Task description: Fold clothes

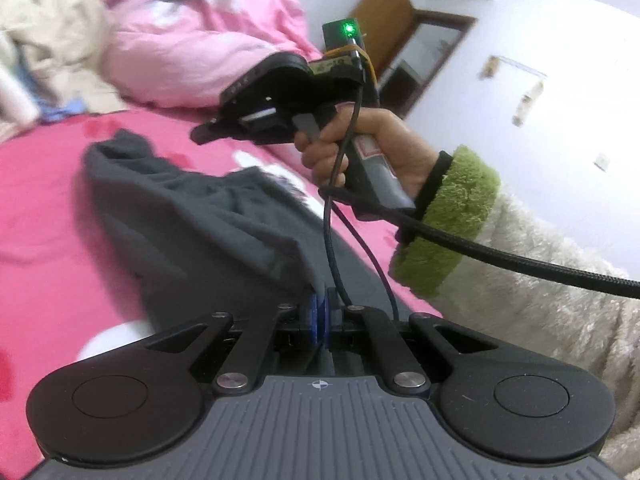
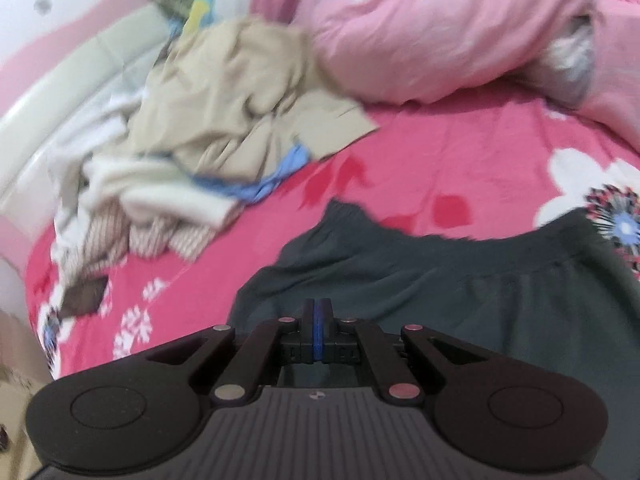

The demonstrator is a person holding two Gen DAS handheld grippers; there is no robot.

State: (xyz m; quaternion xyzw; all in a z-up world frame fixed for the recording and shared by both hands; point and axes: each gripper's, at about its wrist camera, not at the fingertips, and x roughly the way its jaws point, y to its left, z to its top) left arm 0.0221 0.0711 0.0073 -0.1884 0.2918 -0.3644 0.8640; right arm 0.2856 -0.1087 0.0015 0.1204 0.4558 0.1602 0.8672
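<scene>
1. Left wrist view. Jaws of left gripper (image 1: 319, 316) pinched together on an edge of the dark grey garment (image 1: 192, 216); cloth rises in a taut ridge from the bed sheet (image 1: 44, 184) up to the blue pads (image 1: 310, 320). Rest of garment spread on the bed, far end lying flat. Right gripper (image 1: 208, 133) seen ahead, above the garment, carried by a hand (image 1: 352, 148) in a green cuff (image 1: 448, 220); jaws look closed, grip on cloth not readable from here. Pink duvet (image 1: 192, 48) bunched beyond.
2. Right wrist view. Jaws of right gripper (image 2: 318, 330) closed pad to pad, just over the near part of the garment (image 2: 460, 280); whether fabric is caught between them cannot be told. Unfolded pile of clothes (image 2: 208, 120) well apart, toward the headboard side. Frame blurred.
3. Step in hand, as judged: near edge lifted, start of first fold.
4. Next move calls for: both corners carried across together toward the far end, edges kept level, tension even, then laid down and released.
</scene>
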